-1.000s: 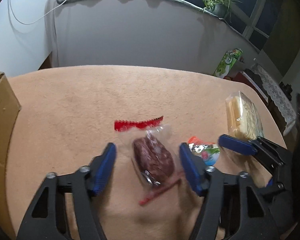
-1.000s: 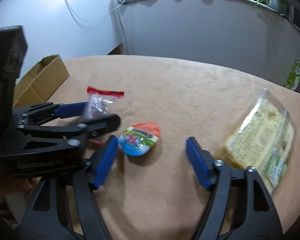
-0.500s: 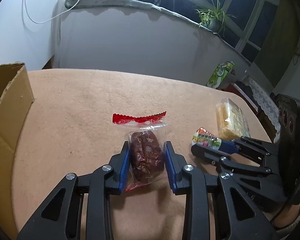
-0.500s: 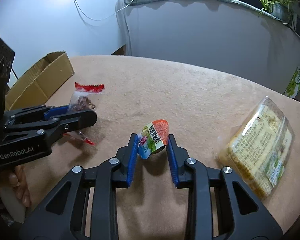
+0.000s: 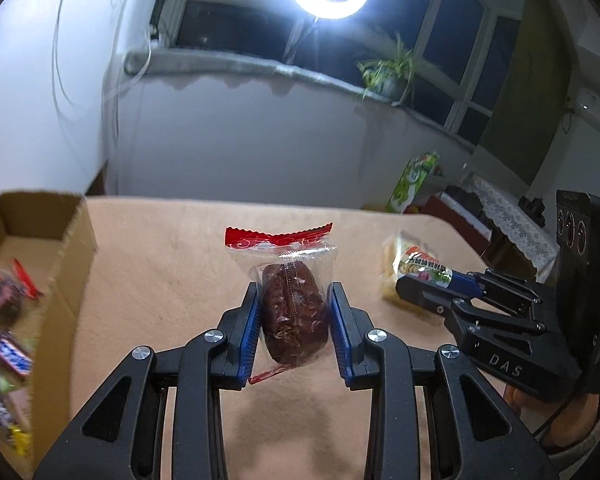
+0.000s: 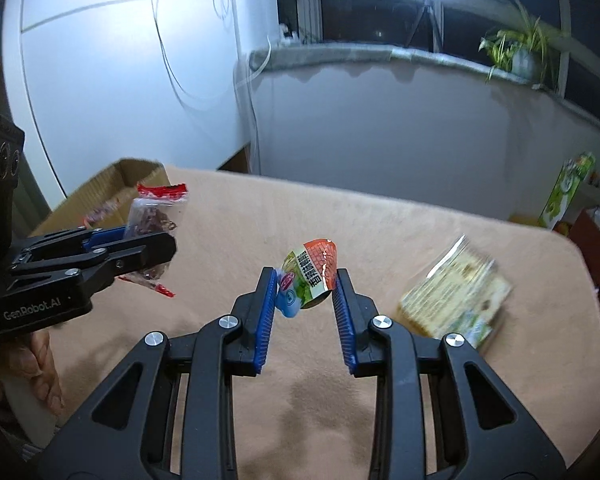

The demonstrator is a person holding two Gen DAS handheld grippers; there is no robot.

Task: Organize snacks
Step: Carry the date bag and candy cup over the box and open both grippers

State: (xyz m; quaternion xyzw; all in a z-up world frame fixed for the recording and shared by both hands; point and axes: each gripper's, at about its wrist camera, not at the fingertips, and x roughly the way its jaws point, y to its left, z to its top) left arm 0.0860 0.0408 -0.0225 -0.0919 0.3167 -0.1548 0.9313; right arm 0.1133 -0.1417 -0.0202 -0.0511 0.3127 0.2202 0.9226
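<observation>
Two snacks gripped, one in each of my jaws, both clear of the table (image 5: 160,264).
My left gripper (image 5: 294,320) clamps a clear packet with a red edge (image 5: 294,308) holding a dark brown cake; my right gripper (image 6: 306,300) pinches a small cup with an orange and green lid (image 6: 310,274). A cardboard box (image 5: 66,248) with wrapped snacks inside stands at the left; a yellow pack of biscuits (image 6: 456,292) lies on the table at the right.
</observation>
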